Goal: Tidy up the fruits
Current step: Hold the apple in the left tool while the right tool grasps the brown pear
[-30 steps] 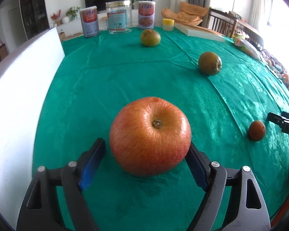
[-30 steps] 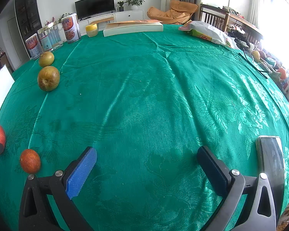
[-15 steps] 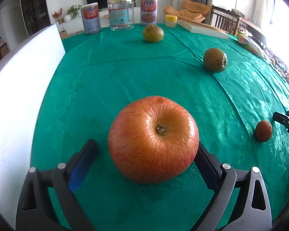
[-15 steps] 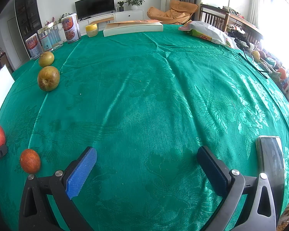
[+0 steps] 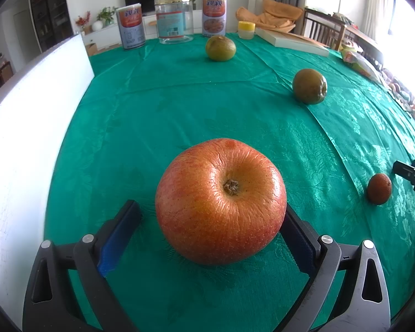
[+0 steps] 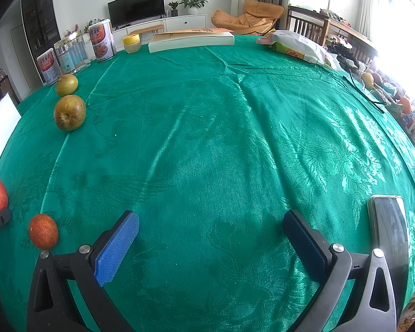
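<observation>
**Operator:** Biggest first. The apple [image 5: 220, 201] sits on the green-clothed surface [image 5: 179, 116] between the fingers of my left claw [image 5: 211, 231]. The jaws stand wide apart: there is a clear gap on the blue-pad side, and the other pad looks just beside the skin, though I can't tell whether it touches. Nothing is gripped.

**Partner:** How would it handle?

**Operator:** I'd judge it firm and the heaviest piece here, with waxy, slightly wrinkled skin, so smooth enough to slip. Stem hollow faces up and toward me. I'd take it across the widest girth, pads on opposite flanks, with moderate squeeze; too much could bruise it.

**Partner:** And the rest?

**Operator:** Two greenish-brown round fruits further back, one [image 5: 309, 86] to the right, one [image 5: 220, 48] near the tins and jar; they look hard-rinded, medium weight, and likely to roll. Same hold, across the middle.

**Partner:** Smallest?

**Operator:** The small orange-red fruit [image 6: 43, 235], rough-skinned, light, probably softer. It lies just left of my right claw [image 6: 211, 238], which is spread wide over bare cloth, holding nothing. A gentle pinch should do.
</observation>
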